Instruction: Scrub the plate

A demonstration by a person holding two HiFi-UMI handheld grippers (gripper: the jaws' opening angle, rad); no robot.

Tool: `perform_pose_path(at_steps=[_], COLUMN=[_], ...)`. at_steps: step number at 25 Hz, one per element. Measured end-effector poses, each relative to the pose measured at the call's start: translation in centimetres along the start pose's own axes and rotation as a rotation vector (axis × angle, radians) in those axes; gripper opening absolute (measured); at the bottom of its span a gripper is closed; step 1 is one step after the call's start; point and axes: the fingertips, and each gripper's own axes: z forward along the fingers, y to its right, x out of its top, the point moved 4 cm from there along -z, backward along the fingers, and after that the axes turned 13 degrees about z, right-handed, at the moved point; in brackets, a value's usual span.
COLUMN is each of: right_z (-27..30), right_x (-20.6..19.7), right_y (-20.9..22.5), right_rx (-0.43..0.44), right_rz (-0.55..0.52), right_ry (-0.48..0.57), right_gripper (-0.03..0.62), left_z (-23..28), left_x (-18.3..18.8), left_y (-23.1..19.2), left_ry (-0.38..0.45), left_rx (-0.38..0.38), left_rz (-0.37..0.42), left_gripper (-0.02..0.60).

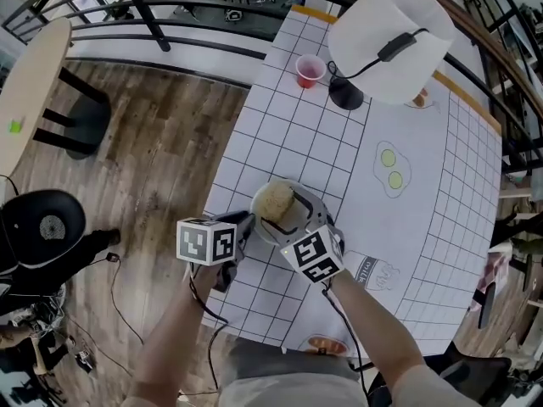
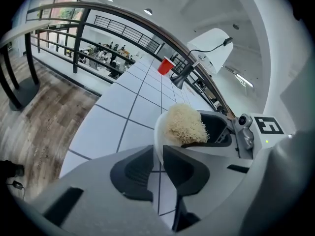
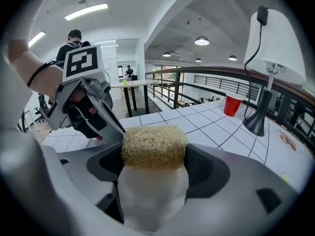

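A pale plate (image 1: 310, 197) is held up on its edge above the gridded table (image 1: 288, 117). My left gripper (image 1: 240, 227) is shut on its rim, and in the left gripper view the thin white plate edge (image 2: 158, 134) runs between the two jaws of that gripper (image 2: 157, 167). My right gripper (image 1: 299, 227) is shut on a straw-coloured loofah scrubber (image 1: 276, 199) with a white body (image 3: 152, 195). The scrubber (image 2: 184, 124) presses against the plate's face. In the right gripper view the loofah (image 3: 154, 147) sits between the jaws of that gripper (image 3: 154, 168), with the left gripper (image 3: 91, 113) just behind it.
A red cup (image 1: 310, 70) and a lamp with a white shade (image 1: 390, 36) on a black base (image 1: 346, 96) stand at the far end of the table. The table's left edge (image 1: 233, 155) drops to wooden floor. A black chair (image 1: 42, 227) stands at the left.
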Motion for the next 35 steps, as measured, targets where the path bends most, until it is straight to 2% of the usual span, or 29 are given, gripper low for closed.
perform_pose_path(at_steps=[7, 19, 28, 35], right_z=[0.5, -0.1, -2.0, -4.5], right_x=[-0.5, -0.8, -1.9, -3.2], right_y=[-0.1, 0.1, 1.4, 3.6], right_rx=[-0.018, -0.061, -0.093, -0.149], right_rz=[-0.056, -0.075, -0.102, -0.081], right_ry=[-0.013, -0.039, -0.055, -0.075], right_gripper=[0.367, 0.367, 0.367, 0.367], left_z=[0.2, 0.4, 0.4, 0.4], left_x=[0.0, 0.2, 0.4, 0.5], left_y=[0.3, 0.1, 0.1, 0.2], left_ry=[-0.017, -0.037, -0.037, -0.036], left_rx=[0.018, 0.039, 0.070, 0.087], left_rz=[0.034, 0.023, 0.051, 0.066], left_gripper=[0.062, 0.043, 0.040, 0.040])
